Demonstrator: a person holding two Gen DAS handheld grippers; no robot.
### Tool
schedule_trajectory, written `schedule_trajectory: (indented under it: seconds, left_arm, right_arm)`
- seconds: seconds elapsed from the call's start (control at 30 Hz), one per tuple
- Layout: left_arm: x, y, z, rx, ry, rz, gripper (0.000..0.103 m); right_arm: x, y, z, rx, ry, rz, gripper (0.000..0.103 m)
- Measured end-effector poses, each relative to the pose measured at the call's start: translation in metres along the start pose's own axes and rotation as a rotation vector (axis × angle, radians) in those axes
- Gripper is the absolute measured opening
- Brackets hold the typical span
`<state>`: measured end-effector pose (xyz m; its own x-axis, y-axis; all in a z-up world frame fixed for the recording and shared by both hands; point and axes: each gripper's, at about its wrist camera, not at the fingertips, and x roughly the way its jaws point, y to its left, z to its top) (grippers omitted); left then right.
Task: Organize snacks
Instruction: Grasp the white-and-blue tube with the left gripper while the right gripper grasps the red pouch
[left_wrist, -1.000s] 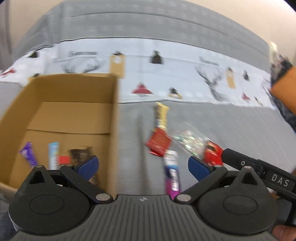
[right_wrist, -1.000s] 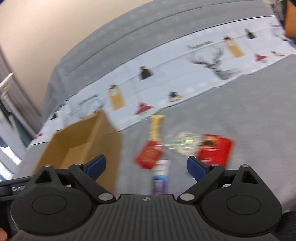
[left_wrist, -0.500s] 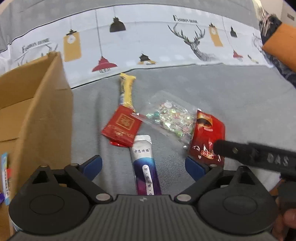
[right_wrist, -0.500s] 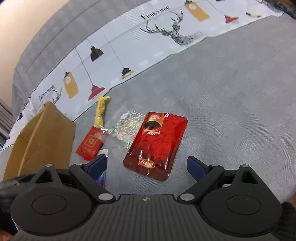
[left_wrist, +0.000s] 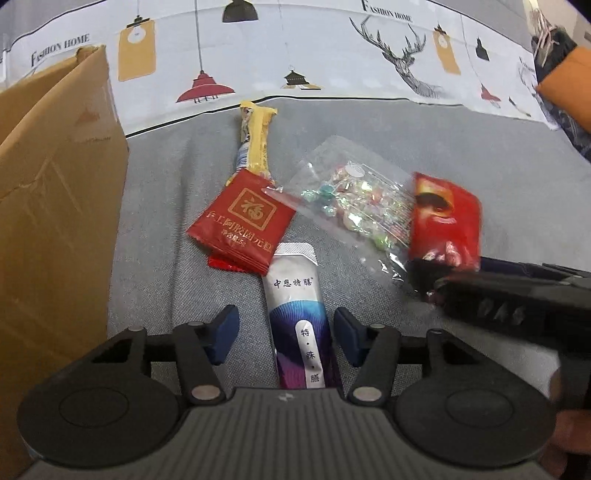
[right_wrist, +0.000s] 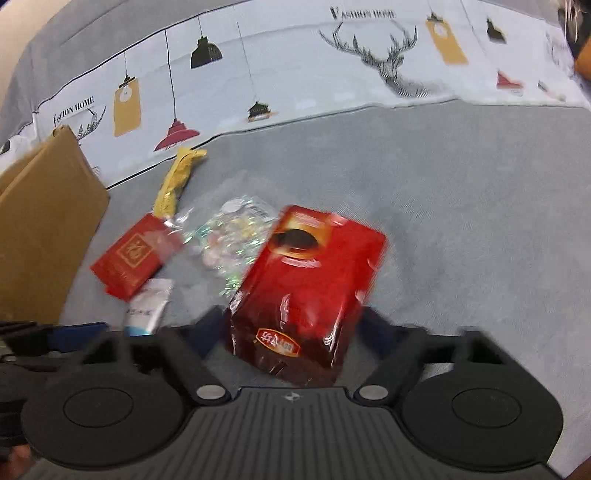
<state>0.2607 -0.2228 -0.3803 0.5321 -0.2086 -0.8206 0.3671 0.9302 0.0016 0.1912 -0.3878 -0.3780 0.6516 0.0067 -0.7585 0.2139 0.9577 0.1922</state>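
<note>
Left wrist: "FASHION HOME" bedsheet (left_wrist: 332, 55)

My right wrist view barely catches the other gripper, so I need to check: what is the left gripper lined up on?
Observer: The left gripper straddles the white and purple stick pack; its fingers have just been closing, with a gap on each side.
Operator: Is the small red sachet a single one?
Observer: No, a second red wrapper pokes out beneath its near edge.
</note>
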Motion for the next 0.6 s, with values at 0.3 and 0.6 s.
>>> schedule_trajectory:
  seconds: [0.3, 0.6]
  left_arm:
    - [-0.009, 0.011, 0.004, -0.067, 0.018, -0.009, 0.035]
    - [-0.040, 0.005, 0.009, -0.035, -0.018, -0.068, 0.024]
  right_arm:
    - [-0.018, -0.048, -0.003, 0.227, -0.025, 0.078, 0.013]
    - [-0.071, -0.045, 0.004, 0.191, -0.152, 0.103, 0.004]
